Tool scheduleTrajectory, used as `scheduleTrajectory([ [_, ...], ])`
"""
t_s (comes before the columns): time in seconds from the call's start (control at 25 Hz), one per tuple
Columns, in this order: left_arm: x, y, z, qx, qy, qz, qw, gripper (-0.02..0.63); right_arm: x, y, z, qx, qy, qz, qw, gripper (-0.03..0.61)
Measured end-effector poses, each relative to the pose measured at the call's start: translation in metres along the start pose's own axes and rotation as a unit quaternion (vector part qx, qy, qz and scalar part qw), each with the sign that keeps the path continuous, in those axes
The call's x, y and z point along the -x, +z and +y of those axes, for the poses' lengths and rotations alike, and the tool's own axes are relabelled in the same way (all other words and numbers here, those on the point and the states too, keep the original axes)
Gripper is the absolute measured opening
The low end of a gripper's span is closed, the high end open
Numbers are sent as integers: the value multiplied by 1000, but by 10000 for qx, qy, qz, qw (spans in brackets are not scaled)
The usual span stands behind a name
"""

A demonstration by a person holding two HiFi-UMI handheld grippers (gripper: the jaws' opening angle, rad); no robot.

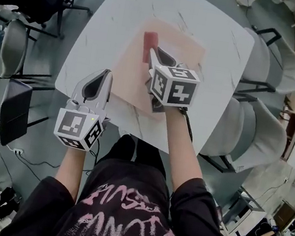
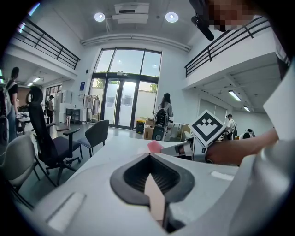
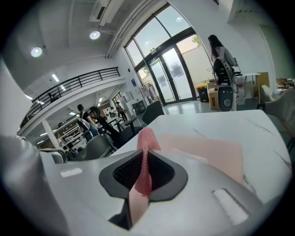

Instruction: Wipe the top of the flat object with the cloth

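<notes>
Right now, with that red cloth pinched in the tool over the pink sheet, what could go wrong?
1. The red mesh cloth is caught only as a narrow fold in the right gripper's jaws; hard rubbing might tug it free.
2. I see nothing clearly pinning the pale pink flat mat to the white marble table, so wiping strokes could slide or bunch it.

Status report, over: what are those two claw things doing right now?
Right gripper shut on red cloth, over pink mat. Left gripper at mat's left edge, grip unclear. Nothing in the way.
</notes>
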State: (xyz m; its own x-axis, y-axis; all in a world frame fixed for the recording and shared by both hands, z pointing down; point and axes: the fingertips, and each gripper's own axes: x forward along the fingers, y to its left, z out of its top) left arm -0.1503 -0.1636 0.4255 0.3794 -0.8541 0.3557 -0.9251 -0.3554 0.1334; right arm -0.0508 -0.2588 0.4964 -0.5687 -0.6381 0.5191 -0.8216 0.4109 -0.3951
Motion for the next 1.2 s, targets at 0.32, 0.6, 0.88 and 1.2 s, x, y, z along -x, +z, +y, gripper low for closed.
scheduleTrajectory([
  [0.32,10,1,12,4,162,-23,9999,0,-22,-27,49,90,440,385,9982,54],
  [0.6,15,-3,18,36,238,-18,9997,0,-24,-43,42,89,352,576,9977,54],
  [0.88,14,-2,14,15,179,-23,9998,0,-17,-46,27,15,155,595,9981,55],
  [1.2,14,-2,7,-16,102,-9,9999,0,-5,-50,3,16,-102,624,9980,54],
])
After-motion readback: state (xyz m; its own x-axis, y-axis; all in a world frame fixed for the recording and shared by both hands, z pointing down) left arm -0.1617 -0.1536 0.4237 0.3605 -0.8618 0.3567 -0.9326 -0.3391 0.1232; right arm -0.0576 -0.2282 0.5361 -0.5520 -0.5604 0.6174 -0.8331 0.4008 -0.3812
